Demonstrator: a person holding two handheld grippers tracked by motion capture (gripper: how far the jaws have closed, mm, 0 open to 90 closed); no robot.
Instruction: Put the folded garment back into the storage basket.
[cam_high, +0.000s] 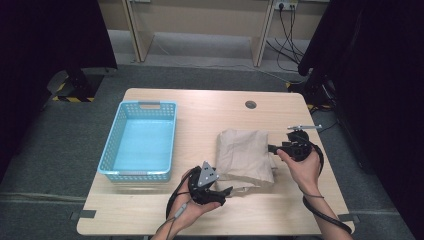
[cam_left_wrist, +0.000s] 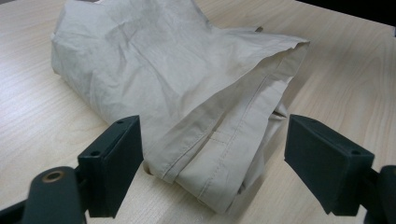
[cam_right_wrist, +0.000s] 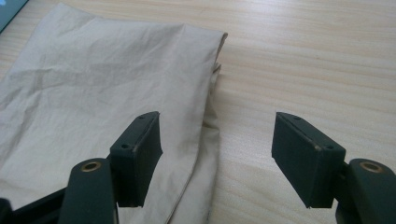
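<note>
Folded beige cotton garment (cam_high: 245, 156) lies right of the light-blue plastic basket (cam_high: 140, 140), soft, light, floppy; likely grab at stitched hems. Left gripper (cam_high: 223, 194) and right gripper (cam_high: 271, 148) both wide, empty.

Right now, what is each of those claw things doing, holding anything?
Left gripper: open, holding nothing, at the folded beige cloth.
Right gripper: open, holding nothing, over the cloth's edge.

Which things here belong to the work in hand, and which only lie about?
In the work: folded beige cloth garment; left gripper, open; right gripper, open.
Lying about: light blue plastic basket; wooden table.
</note>
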